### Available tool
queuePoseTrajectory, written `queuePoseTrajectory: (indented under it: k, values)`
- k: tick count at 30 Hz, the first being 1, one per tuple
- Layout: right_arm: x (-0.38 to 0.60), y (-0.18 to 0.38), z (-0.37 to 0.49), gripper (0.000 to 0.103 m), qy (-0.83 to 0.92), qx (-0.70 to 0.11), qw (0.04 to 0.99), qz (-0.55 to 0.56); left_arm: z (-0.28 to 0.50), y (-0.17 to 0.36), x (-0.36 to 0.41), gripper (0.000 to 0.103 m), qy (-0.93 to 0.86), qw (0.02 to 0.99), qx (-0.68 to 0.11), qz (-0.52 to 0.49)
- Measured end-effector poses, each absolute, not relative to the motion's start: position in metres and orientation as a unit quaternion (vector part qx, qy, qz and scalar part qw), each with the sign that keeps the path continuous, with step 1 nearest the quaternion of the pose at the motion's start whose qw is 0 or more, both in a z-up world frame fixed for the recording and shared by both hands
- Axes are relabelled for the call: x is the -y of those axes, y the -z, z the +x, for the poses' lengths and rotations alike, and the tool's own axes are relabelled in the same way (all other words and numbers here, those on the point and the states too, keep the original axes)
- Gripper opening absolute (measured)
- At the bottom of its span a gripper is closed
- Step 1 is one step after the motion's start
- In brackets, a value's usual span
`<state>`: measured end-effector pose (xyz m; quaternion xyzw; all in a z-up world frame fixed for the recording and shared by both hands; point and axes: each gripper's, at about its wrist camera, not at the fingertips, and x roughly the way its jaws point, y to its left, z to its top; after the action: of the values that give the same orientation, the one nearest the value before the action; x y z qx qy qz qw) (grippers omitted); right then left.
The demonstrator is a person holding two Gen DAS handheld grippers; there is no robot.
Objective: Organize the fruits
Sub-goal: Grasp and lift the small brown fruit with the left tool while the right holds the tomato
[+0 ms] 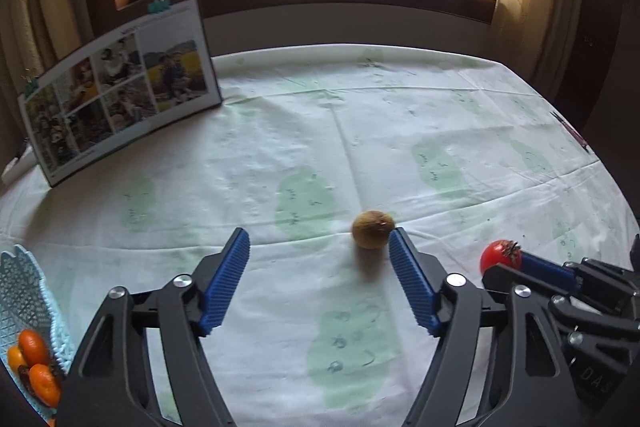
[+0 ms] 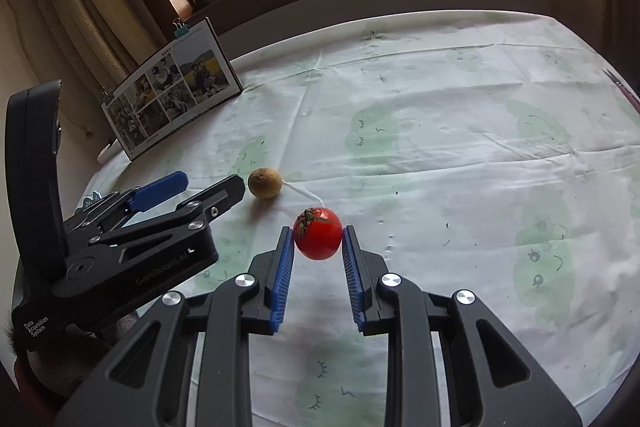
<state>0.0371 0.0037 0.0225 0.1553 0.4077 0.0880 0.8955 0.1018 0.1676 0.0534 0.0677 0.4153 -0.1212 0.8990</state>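
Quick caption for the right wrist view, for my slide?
Right gripper shut on a tomato above the tablecloth, kiwi lying beyond.

Table under a white, green-patterned cloth (image 1: 440, 99); on it a kiwi (image 1: 373, 229), photo board (image 1: 120, 87), blue basket (image 1: 24, 291).

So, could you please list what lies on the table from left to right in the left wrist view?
Basket holding oranges → photo board → kiwi → tomato, held in the right gripper.
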Motion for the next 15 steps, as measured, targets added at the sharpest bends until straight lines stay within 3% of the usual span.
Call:
queuePoseTrajectory:
  k: [7, 12, 15]
  values:
    - [0.000, -0.021, 0.038, 0.025, -0.081, -0.409, 0.895, 0.161, 0.114, -0.039, -0.153, 0.054, 0.156, 0.882, -0.442, 0.057]
    - [0.000, -0.020, 0.038, 0.025, -0.078, -0.411, 0.894, 0.163, 0.121, -0.030, -0.145, 0.029, 0.178, 0.870, -0.457, 0.052]
    - [0.000, -0.020, 0.038, 0.025, -0.079, -0.410, 0.894, 0.162, 0.122, -0.030, -0.143, 0.029, 0.180, 0.870, -0.457, 0.052]
